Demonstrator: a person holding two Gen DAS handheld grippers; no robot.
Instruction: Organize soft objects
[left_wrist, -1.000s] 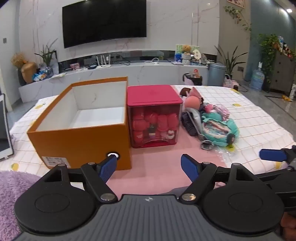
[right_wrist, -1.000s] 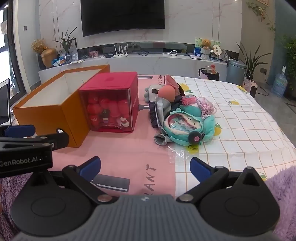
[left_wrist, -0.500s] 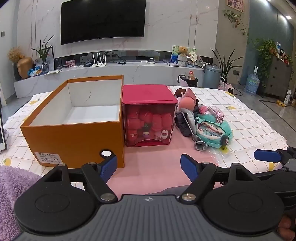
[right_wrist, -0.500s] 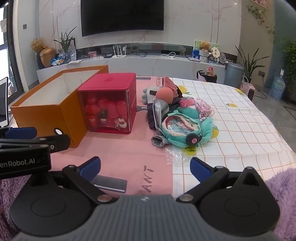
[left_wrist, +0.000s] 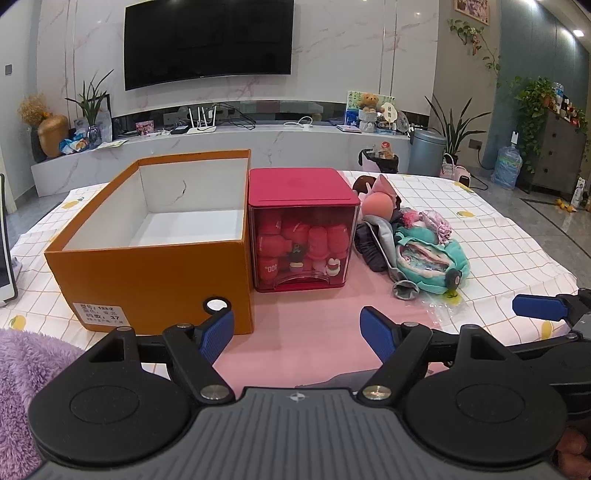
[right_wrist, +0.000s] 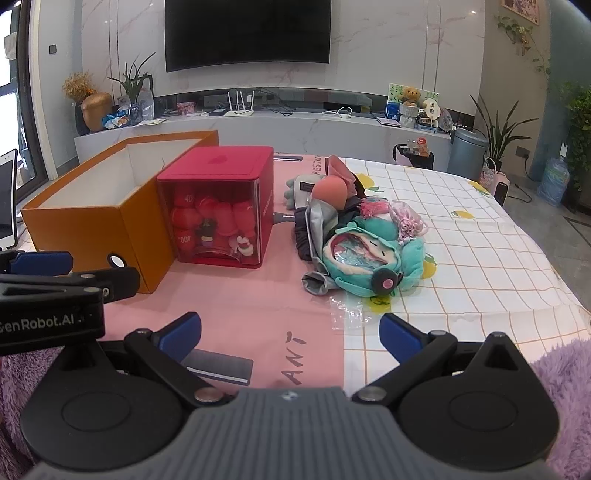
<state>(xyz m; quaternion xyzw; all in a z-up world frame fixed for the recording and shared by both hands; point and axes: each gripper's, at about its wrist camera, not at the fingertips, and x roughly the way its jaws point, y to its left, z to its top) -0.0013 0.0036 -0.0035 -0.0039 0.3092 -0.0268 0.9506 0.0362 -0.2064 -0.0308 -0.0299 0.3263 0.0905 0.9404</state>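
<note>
My left tongs (left_wrist: 296, 329) hang open over the pink cloth (left_wrist: 314, 314) at the near edge of the bench (left_wrist: 517, 236), with nothing between the blue pads. My right tongs (right_wrist: 290, 333) are open too, also empty, low over the line where the pink cloth meets the white checked cloth (right_wrist: 461, 266). Each pair shows at the edge of the other's view, the two side by side.

The soft things lie in one heap on the bench, right of the red box (left_wrist: 303, 229). Nearest me in the heap is a teal plush doll (right_wrist: 369, 254) with a dark round earpiece, lying on its side. A grey fabric piece (right_wrist: 319, 225) touches its left side, a peach ball (right_wrist: 330, 190) sits behind that, and a pink frilly bundle (right_wrist: 408, 221) rests against the doll's far side. A bit of clear plastic wrap (right_wrist: 349, 312) lies just in front of the doll.

The red box has a clear front, and small red items show inside it. Touching its left side stands an open orange cardboard box (left_wrist: 155, 236), white inside, with a label on its near wall. A dark flat card (right_wrist: 219, 365) lies on the pink cloth beside my right tongs. Purple fleece sleeves (left_wrist: 26, 365) show at the lower corners.
</note>
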